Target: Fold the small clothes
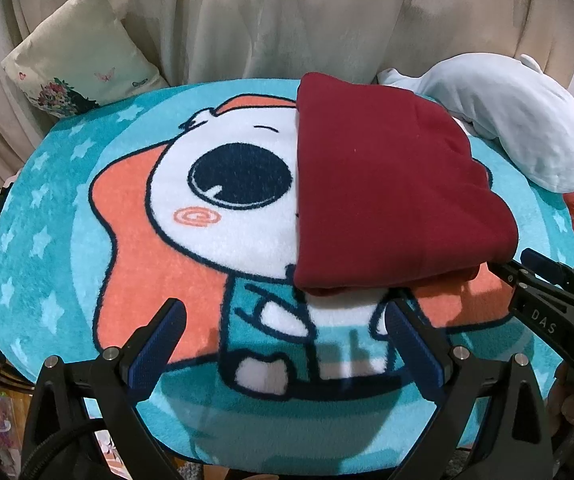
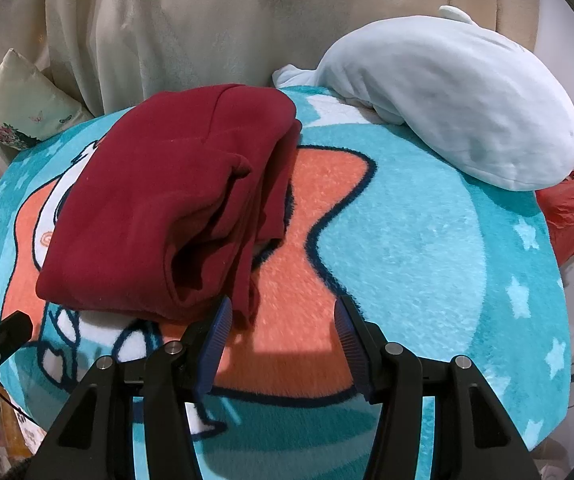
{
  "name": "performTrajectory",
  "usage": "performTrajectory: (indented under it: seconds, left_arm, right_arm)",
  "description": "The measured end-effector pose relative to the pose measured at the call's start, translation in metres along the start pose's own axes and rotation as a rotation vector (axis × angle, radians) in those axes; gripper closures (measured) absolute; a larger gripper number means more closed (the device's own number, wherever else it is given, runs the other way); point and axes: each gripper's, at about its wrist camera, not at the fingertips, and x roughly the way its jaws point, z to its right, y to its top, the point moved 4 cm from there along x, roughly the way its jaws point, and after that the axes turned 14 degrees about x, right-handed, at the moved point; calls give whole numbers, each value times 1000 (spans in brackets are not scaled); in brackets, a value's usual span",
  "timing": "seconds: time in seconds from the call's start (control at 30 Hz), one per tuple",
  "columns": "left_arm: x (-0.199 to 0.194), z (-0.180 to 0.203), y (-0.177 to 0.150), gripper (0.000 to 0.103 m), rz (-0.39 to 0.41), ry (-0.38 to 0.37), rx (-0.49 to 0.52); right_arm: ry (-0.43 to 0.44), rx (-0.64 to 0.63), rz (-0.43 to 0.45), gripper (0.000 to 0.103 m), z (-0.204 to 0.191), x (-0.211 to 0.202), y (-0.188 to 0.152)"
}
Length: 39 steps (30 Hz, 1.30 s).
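A dark red garment [image 1: 387, 184] lies folded into a thick stack on the cartoon fleece blanket [image 1: 127, 240]. In the right wrist view the garment [image 2: 167, 208] shows its layered folded edges facing me. My left gripper [image 1: 287, 312] is open and empty, just in front of the garment's near edge. My right gripper [image 2: 283, 312] is open and empty, its left finger [image 2: 217, 332] close to the garment's near right corner. The right gripper also shows at the right edge of the left wrist view [image 1: 527, 268].
A pale blue plush toy [image 2: 447, 100] lies at the blanket's far right. A floral cushion [image 1: 71, 56] leans at the far left. A cream draped cloth [image 1: 287, 12] hangs behind. A red plastic bag [image 2: 571, 208] sits off the right edge.
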Motion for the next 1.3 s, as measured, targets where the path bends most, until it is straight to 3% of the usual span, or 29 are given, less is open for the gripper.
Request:
performTrajectory:
  seconds: [1.3]
  left_arm:
    - [-8,0,-14,4,-1,0,-17]
  right_arm:
    - [9,-16,11,45,-8,-12,-12]
